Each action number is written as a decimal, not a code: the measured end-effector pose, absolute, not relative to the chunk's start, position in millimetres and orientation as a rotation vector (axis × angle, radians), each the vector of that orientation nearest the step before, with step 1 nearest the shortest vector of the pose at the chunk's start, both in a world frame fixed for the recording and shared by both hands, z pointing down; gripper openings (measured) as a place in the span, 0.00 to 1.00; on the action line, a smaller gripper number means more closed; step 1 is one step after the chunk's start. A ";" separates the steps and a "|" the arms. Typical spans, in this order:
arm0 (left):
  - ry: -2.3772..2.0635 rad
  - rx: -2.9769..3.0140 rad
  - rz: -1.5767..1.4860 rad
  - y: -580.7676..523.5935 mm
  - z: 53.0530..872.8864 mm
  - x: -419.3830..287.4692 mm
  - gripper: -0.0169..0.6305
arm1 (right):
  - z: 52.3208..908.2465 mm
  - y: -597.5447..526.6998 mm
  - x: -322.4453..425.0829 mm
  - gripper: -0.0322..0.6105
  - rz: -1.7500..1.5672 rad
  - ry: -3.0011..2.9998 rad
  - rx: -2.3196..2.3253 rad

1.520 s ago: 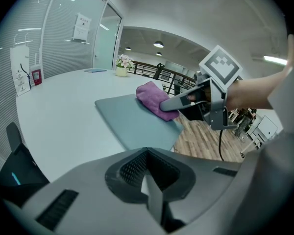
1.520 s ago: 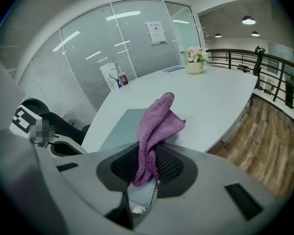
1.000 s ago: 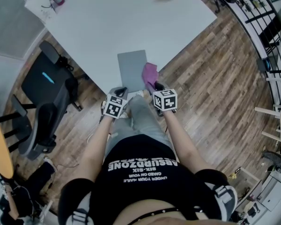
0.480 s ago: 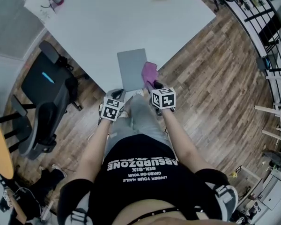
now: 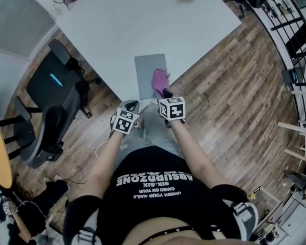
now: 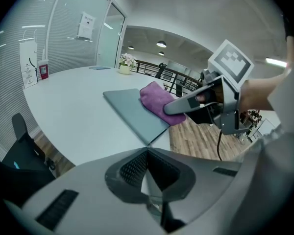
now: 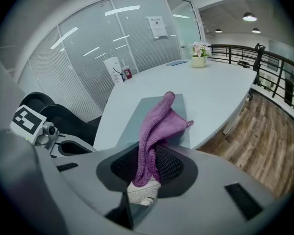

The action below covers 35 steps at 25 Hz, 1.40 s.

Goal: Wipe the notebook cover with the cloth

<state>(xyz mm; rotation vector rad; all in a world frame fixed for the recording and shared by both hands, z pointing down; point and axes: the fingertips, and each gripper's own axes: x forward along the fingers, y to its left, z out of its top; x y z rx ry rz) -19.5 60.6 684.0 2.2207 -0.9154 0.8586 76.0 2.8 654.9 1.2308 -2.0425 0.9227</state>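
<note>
My right gripper (image 7: 151,155) was clamped on the cloth (image 7: 160,121), which lay on the notebook (image 7: 132,124); my left gripper (image 6: 147,155) was closed, empty.

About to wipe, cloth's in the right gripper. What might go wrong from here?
1. The flat grey notebook lies by the edge of the white table and the left gripper, shut and empty, is off it: a stroke may push it off.
2. The right gripper pinches the purple knitted cloth bunched, so its jaw tips might scrape the cover.
</note>
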 end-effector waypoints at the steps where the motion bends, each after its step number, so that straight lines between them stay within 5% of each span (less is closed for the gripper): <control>1: -0.918 2.219 0.855 61.3 684.0 -20.7 0.05 | 655.0 3.5 68.7 0.20 0.921 -2.049 1.215; 11: -0.954 2.193 0.837 66.6 685.7 -37.7 0.05 | 659.0 19.4 3.5 0.20 0.820 -2.112 1.047; 35: -0.967 2.203 0.835 70.8 694.9 -43.6 0.05 | 667.6 26.3 -0.8 0.19 0.539 -2.174 0.938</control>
